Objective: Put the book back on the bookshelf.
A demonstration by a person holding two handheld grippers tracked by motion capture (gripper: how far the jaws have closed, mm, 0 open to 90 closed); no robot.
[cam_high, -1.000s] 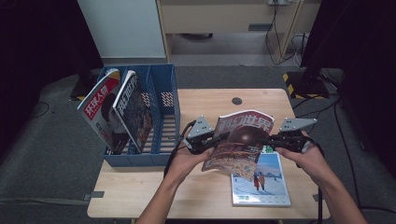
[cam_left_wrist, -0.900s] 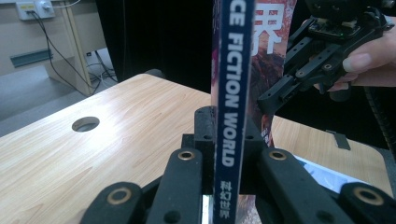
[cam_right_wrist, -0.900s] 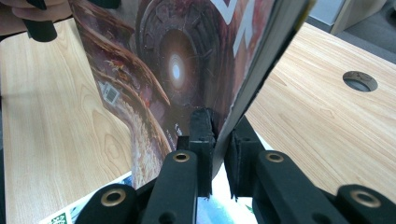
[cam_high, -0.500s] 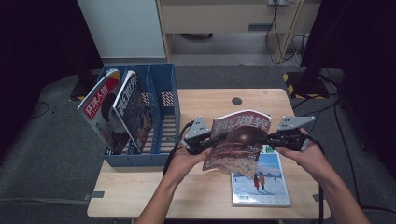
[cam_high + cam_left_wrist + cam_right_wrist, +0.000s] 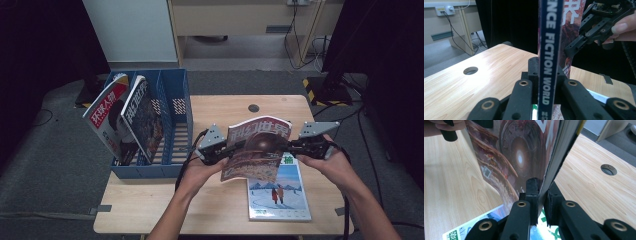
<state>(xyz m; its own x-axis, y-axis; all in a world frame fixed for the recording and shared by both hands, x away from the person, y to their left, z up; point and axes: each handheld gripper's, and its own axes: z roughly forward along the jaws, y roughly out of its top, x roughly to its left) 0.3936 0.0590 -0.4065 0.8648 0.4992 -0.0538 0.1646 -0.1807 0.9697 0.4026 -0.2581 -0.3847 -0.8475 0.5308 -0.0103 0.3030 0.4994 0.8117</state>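
Left gripper point(image 5: 231, 150) clamped spine of science-fiction magazine point(image 5: 256, 147); right gripper point(image 5: 292, 145) clamped its opposite edge. Magazine held upright above table point(image 5: 150, 210), over another magazine point(image 5: 277, 192) lying near front right corner.

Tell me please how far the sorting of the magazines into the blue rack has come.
Two magazines already stand tilted in the left compartments of the blue rack. A third, the science fiction magazine, is in hand: the left gripper is shut on its spine and the right gripper on the opposite edge, above the table. A snow-scene magazine lies flat, probably left to file.
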